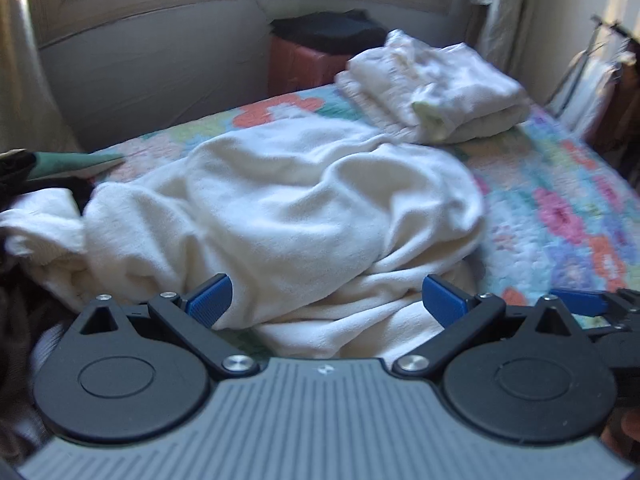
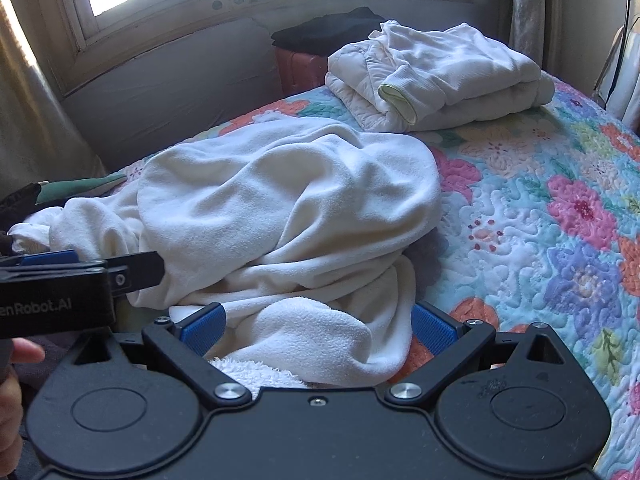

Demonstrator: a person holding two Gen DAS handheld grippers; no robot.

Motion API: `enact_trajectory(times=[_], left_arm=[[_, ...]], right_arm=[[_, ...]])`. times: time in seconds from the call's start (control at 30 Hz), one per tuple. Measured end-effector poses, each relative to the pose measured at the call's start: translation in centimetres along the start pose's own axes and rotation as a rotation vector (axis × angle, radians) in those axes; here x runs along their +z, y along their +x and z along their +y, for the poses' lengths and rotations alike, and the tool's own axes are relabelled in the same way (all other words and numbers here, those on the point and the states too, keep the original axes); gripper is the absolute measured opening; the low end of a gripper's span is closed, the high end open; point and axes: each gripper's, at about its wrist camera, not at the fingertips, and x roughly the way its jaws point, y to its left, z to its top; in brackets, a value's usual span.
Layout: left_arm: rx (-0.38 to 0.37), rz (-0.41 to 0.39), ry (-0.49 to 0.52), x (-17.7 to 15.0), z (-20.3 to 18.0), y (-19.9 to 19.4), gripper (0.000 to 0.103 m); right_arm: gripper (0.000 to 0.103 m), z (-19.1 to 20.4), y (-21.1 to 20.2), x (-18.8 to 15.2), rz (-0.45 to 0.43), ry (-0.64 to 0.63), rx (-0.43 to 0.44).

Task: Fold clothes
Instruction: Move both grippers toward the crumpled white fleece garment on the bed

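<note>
A crumpled cream fleece garment (image 1: 280,208) (image 2: 280,200) lies in a heap on the flowered quilt (image 1: 560,208) (image 2: 540,208). My left gripper (image 1: 327,300) hovers over its near edge, open, blue pads wide apart with cloth lying loose between them. My right gripper (image 2: 318,328) is also open, and the garment's near fold sits between its pads without being pinched. Each gripper shows in the other's view: the right one (image 1: 592,308) at the right edge, the left one (image 2: 120,266) at the left edge, side by side. A folded white pile (image 1: 436,84) (image 2: 440,76) rests at the bed's far side.
A reddish case (image 1: 300,66) (image 2: 296,70) topped with black clothes stands behind the bed under the window. Green and dark clothes (image 1: 76,160) (image 2: 84,190) lie at the left. A clothes rack (image 1: 608,60) stands at the right. A person's hand (image 2: 12,376) holds the left gripper.
</note>
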Motion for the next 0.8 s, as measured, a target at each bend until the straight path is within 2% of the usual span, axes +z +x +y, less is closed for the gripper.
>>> enact_trajectory(times=[0.1,0.3,0.53,0.8], left_arm=[[-0.025,-0.023,-0.014,-0.1,0.7,-0.4,0.103],[-0.016,0.025,-0.024,0.1,1.3,1.0,0.103],[0.067,0.053,-0.021,-0.1,1.5,1.8,0.103],[0.084,0.057,-0.007,-0.1,1.6,2.4,0.103]], right_arm=[[0.101,0.0,0.0,0.0,0.005,0.004,0.013],[0.101,0.1,0.2,0.3,0.022,0.011,0.028],[0.101,0.5,0.6,0.6,0.031,-0.008,0.021],[0.101,0.5,1.1,0.8,0.043,-0.028,-0.027]])
